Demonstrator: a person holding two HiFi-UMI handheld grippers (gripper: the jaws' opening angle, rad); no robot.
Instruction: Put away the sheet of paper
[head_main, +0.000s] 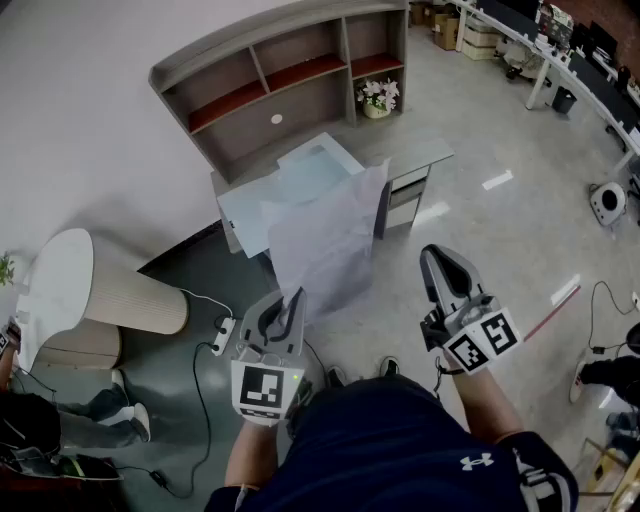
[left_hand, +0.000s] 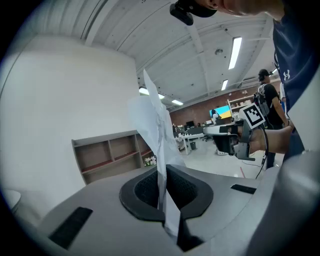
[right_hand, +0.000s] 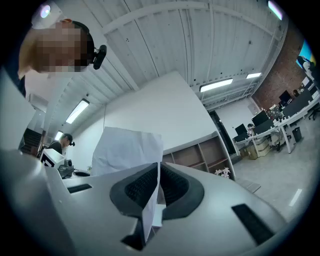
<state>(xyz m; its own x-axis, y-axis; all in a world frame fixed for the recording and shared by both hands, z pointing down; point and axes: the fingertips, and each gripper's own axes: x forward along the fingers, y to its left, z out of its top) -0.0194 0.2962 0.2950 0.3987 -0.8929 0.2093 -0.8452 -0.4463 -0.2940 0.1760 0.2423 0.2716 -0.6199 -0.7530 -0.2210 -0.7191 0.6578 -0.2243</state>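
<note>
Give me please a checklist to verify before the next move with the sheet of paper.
1. Left gripper shut on the sheet of paper: ok.
2. Right gripper pinches white paper: ok. Whether it is the same sheet: cannot tell, as the head view shows this gripper apart from the sheet.
3. Sheet flat: not ok, it is bent and creased.
4. Shelf unit has free compartments: ok.
5. Floor free of cables: not ok, a power strip lies at the person's left.
</note>
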